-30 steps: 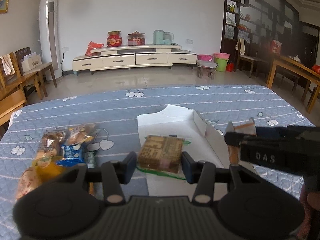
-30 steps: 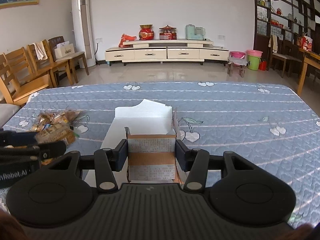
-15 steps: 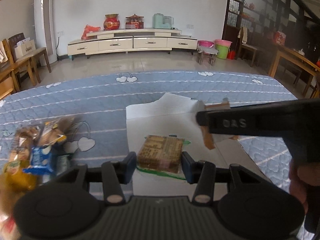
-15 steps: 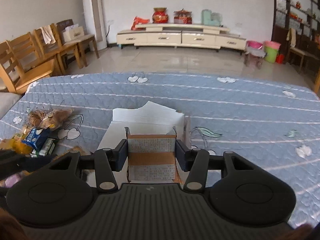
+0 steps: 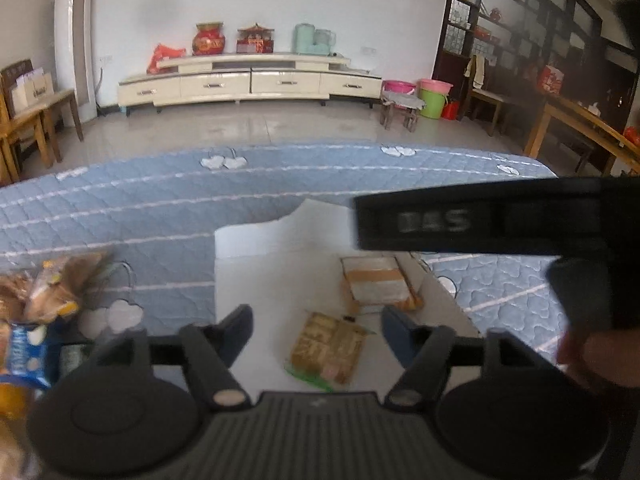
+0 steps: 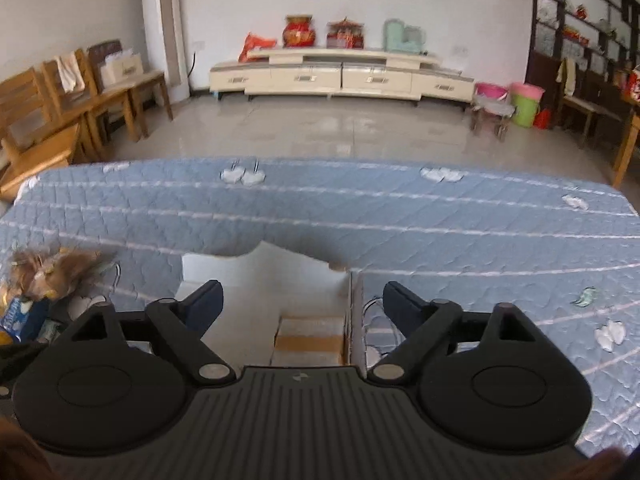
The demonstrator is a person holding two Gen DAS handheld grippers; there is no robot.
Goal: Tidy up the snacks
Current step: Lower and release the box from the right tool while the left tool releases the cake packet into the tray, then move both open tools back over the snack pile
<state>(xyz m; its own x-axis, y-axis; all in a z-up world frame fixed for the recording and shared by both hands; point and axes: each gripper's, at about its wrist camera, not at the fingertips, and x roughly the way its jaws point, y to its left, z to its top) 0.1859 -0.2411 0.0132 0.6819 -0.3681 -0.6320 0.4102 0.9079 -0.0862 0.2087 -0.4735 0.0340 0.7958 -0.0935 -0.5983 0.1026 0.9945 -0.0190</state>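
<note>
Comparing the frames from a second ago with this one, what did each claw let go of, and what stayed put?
Both claws have just been opening. The left claw let go of the brown snack packet, which lies in the white box. The right claw released the small cardboard carton, now in the box's right corner. The snack pile on the blue quilt stayed put.

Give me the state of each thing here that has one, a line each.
Left tool: open, jaws just opened, touching nothing.
Right tool: open wide, jaws just opened, holding nothing.
White box: open, lid back.
Brown packet: loose in the box.
Taped carton: released, lying in the box.
Snack pile: outside the box.
</note>
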